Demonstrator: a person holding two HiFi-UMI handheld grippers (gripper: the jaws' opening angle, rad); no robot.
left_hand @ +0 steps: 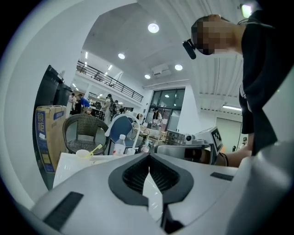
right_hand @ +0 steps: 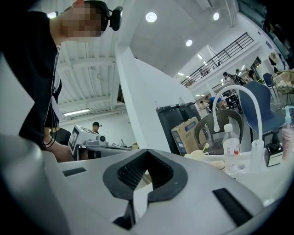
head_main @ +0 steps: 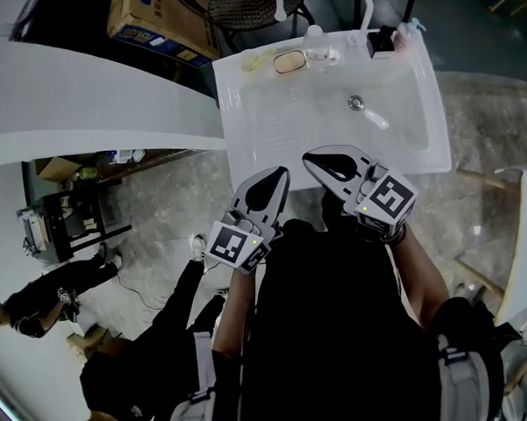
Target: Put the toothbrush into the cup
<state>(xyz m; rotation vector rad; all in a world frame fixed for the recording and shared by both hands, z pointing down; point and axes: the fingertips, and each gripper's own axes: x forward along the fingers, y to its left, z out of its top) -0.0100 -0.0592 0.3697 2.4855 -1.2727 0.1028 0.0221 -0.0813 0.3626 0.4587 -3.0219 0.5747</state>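
A pale cup [head_main: 250, 65] stands on the sink's back ledge at the left. A yellow toothbrush [head_main: 262, 57] leans out of it. The same cup [left_hand: 83, 153] and toothbrush [left_hand: 96, 149] show far off in the left gripper view. The right gripper view has the cup [right_hand: 196, 155] and toothbrush [right_hand: 205, 148] too. My left gripper [head_main: 282, 172] hovers at the sink's near edge, shut and empty [left_hand: 148, 156]. My right gripper [head_main: 309, 157] is beside it over the near rim, also shut with nothing between its pads [right_hand: 146, 152].
The white sink [head_main: 248, 153] has a drain [head_main: 356, 102] with a small pale object [head_main: 376, 119] next to it. A soap bar [head_main: 288, 61], clear bottle [head_main: 317, 48], black holder [head_main: 381, 42], pump bottle [head_main: 410, 31] and faucet [right_hand: 235, 92] line the back ledge. A cardboard box [head_main: 158, 20] stands behind.
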